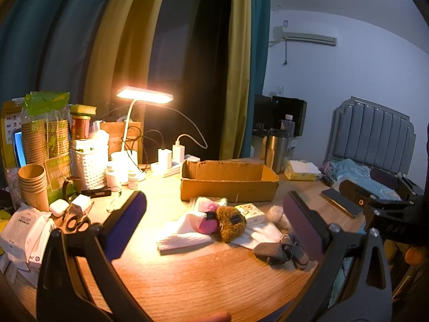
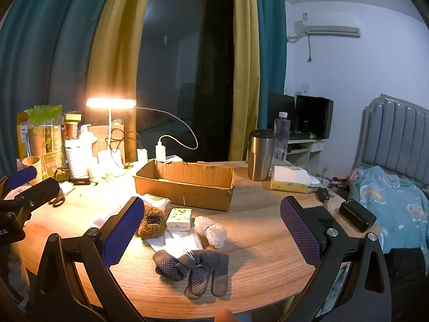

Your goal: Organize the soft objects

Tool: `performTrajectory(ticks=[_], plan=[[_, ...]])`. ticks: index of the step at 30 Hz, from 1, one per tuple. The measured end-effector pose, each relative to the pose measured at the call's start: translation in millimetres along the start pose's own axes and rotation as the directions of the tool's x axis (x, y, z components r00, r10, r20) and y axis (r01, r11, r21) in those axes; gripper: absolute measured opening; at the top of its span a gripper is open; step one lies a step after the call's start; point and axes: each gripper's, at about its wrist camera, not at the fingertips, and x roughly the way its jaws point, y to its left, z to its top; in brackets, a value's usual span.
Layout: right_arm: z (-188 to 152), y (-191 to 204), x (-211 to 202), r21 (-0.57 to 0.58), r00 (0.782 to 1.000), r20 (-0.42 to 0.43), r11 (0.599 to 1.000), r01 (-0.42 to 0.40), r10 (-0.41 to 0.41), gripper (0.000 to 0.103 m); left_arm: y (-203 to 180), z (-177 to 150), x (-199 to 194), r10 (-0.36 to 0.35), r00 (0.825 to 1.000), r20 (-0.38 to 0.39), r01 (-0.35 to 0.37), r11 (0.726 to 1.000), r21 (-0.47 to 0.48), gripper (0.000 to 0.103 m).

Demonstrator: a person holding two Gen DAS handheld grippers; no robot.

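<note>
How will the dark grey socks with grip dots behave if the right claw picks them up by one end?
The grey socks lie flat and creased on the table, so they probably hang limp. They look thin, so likely light. A ring seems to join them, so both may lift together.

Each handheld gripper, the left gripper [image 1: 214, 220] and the right gripper [image 2: 211, 228], has a black plastic frame with triangular cut-outs and round silver screws. Its two fingers [image 2: 123, 230] carry dark blue, dimpled rubber pads. A fingertip of bare skin [image 2: 225, 315] shows at the bottom edge.
</note>
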Motion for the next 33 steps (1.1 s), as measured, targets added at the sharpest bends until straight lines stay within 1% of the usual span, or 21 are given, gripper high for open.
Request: performTrajectory(ticks=[33], plan=[[1.0, 6.0, 2.7, -0.015, 1.000, -0.012, 1.000, -0.003, 0.003, 0.103, 5.5, -6.2, -1.8, 0.009, 1.000, -0.003, -0.009, 1.000, -0.003, 0.102]])
